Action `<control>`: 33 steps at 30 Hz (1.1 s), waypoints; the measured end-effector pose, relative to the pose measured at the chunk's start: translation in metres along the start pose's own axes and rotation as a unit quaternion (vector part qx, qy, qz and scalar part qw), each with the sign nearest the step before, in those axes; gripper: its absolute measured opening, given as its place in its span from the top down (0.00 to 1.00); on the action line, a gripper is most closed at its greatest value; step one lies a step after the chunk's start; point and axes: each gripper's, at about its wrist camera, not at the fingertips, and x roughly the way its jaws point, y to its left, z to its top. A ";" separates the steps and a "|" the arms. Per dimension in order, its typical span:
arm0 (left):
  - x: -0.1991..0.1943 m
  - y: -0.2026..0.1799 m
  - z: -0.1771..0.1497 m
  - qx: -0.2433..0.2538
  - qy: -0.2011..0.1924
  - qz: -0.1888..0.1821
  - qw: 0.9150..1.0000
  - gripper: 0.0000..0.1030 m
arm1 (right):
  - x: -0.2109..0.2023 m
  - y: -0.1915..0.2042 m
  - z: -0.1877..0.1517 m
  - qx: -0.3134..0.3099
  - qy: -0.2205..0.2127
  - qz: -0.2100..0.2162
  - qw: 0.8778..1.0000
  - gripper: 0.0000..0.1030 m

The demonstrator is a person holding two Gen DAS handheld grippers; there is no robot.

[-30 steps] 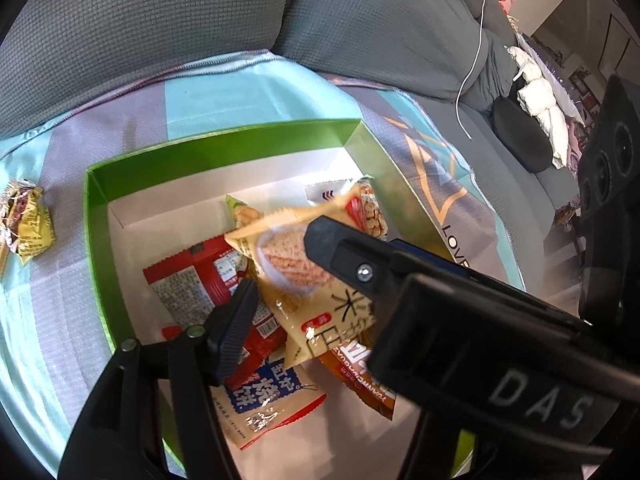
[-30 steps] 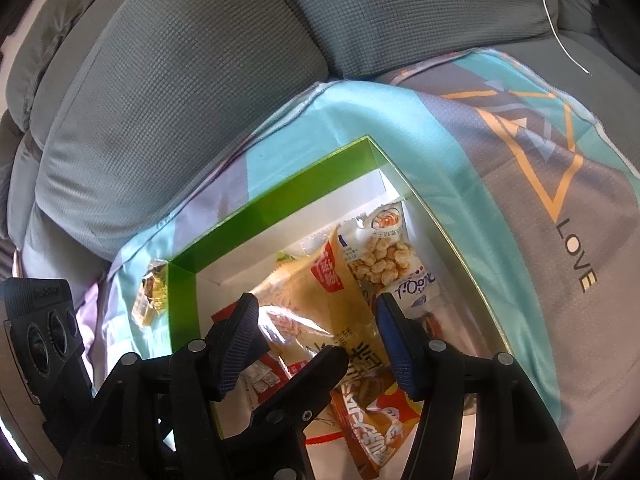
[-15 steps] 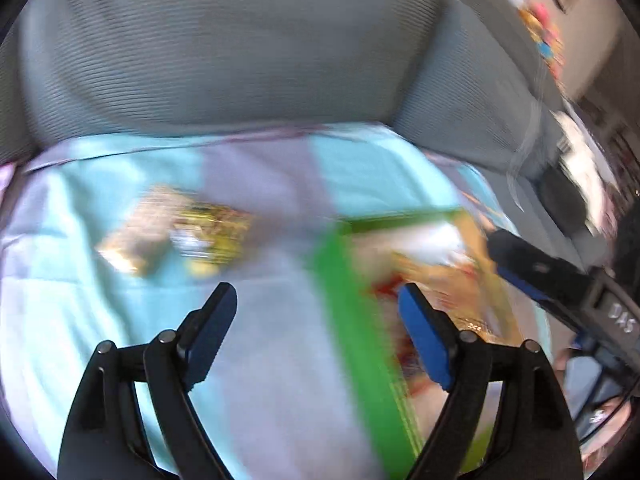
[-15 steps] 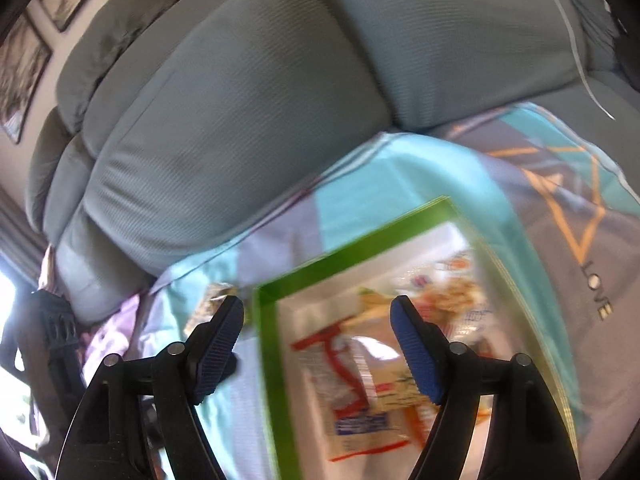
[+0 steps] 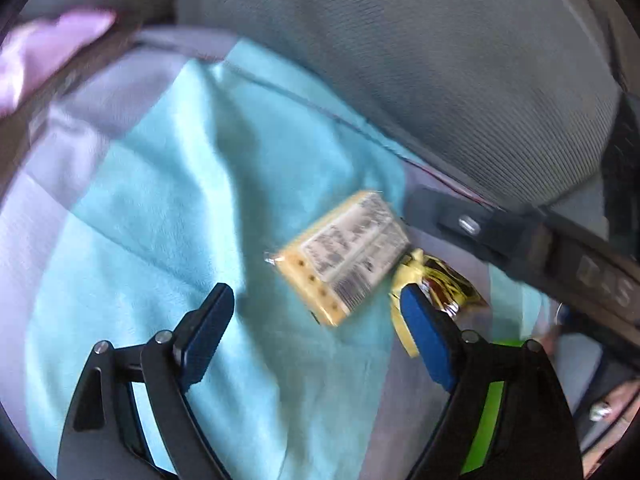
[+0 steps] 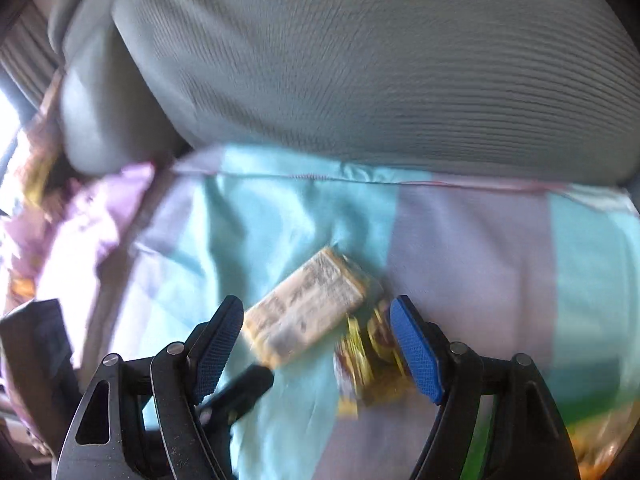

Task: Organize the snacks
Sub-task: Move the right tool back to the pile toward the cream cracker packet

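My left gripper [image 5: 316, 332] and right gripper [image 6: 316, 344] hang with jaws released and empty, the left's having just narrowed slightly, above a yellow cracker pack [image 5: 340, 256] and a crinkled gold packet [image 5: 444, 284] lying together on the teal-and-lilac cloth [image 5: 160, 208] covering the grey sofa [image 6: 360, 60].
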 end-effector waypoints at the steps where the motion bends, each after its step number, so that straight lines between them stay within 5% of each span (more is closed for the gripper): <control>1: 0.006 0.002 0.005 -0.011 0.008 -0.009 1.000 0.20 | 0.011 0.003 0.005 -0.007 0.007 -0.001 1.000 0.26; 7: 0.018 0.004 0.015 -0.025 0.010 -0.032 0.999 0.29 | 0.062 0.012 0.022 -0.036 0.047 -0.006 0.998 0.26; 11: 0.021 -0.001 0.014 -0.014 -0.001 0.007 1.000 0.53 | 0.069 0.014 0.015 -0.043 0.064 -0.007 0.997 0.30; 17: 0.010 -0.003 0.008 0.003 -0.008 0.020 1.000 0.61 | 0.059 0.018 0.000 -0.049 0.048 -0.019 0.997 0.39; 19: 0.004 -0.008 0.006 0.010 -0.002 -0.016 1.000 0.69 | 0.046 0.021 -0.003 -0.048 0.045 0.003 0.998 0.55; 22: -0.002 -0.013 0.000 0.006 0.012 -0.049 0.999 0.71 | 0.028 0.032 -0.011 -0.040 0.045 0.112 0.992 0.57; 26: -0.004 0.003 -0.008 0.007 0.013 0.004 1.000 0.71 | 0.023 0.032 -0.012 -0.035 0.039 0.020 0.998 0.58; 29: -0.001 0.017 -0.009 -0.026 0.023 -0.016 0.999 0.67 | 0.032 0.005 0.000 -0.015 0.053 -0.050 0.997 0.56; 31: -0.001 0.017 -0.005 -0.045 0.024 -0.033 0.998 0.57 | 0.038 -0.010 0.009 -0.009 0.059 -0.067 0.996 0.39; 33: 0.001 0.013 -0.005 -0.048 0.024 -0.039 0.998 0.49 | 0.041 -0.028 0.016 -0.007 0.057 -0.082 0.995 0.36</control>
